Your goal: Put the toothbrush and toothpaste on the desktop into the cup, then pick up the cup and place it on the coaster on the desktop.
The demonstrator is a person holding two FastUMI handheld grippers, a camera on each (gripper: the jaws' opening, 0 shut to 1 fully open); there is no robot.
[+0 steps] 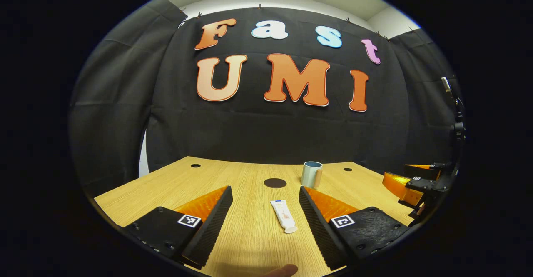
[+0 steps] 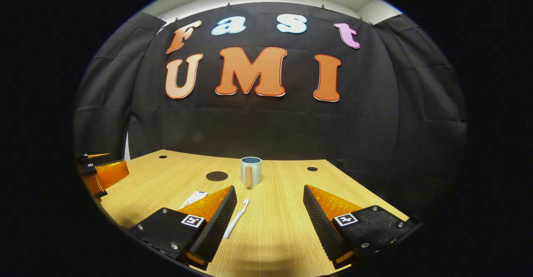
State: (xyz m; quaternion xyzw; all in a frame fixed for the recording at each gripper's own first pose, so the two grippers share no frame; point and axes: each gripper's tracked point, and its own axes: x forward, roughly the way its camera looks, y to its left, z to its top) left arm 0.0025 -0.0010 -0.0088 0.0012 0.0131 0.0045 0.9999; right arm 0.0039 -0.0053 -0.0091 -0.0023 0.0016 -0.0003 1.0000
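Fingers: left gripper [image 1: 265, 204] spread wide, holding nothing; right gripper [image 2: 270, 206] likewise.
Toothpaste [image 1: 284, 215]: flat between the left fingers — long axis running away.
Toothbrush [image 2: 236, 218]: just beside the right gripper's left finger.
Cup [image 2: 250, 171]: upright, beyond both.

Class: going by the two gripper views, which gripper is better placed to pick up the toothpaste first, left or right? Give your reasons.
Left, probably. The toothpaste lies flat between the left gripper's open jaws, while in the right gripper view it sits off beside the right gripper.

In the right gripper view, the right tool's [image 2: 266, 223] left finger hides most of the toothpaste [image 2: 194, 198] and part of the toothbrush [image 2: 235, 218]
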